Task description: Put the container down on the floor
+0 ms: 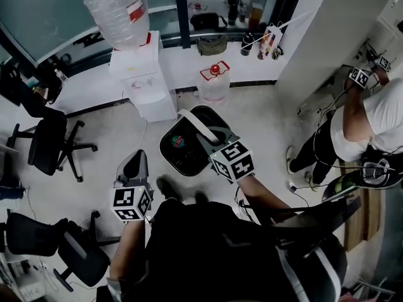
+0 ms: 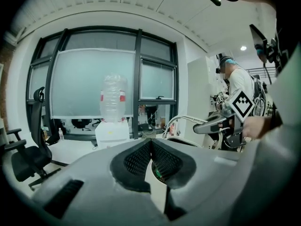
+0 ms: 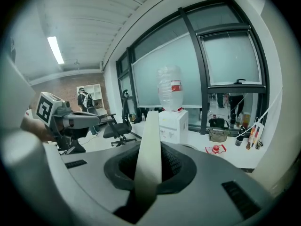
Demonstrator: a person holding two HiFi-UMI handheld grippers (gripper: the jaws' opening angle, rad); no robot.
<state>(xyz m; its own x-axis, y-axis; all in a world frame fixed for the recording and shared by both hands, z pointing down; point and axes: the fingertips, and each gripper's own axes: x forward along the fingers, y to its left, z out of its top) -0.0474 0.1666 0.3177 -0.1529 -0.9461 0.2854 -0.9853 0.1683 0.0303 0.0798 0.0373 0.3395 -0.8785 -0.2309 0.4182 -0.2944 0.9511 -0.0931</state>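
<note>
Since the right gripper (image 3: 150,166) clamps the handle (image 1: 194,123), with the container (image 1: 181,150) seemingly hanging over the floor (image 1: 258,124) near the dispenser (image 1: 148,80) and the left gripper (image 2: 151,147) closed empty, lower it straight down, keep it level, release only once its base sits flat.

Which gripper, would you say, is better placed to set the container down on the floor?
Right: the right gripper is shut on the pale handle of the container; the left gripper is shut on nothing, off to the side.
</note>
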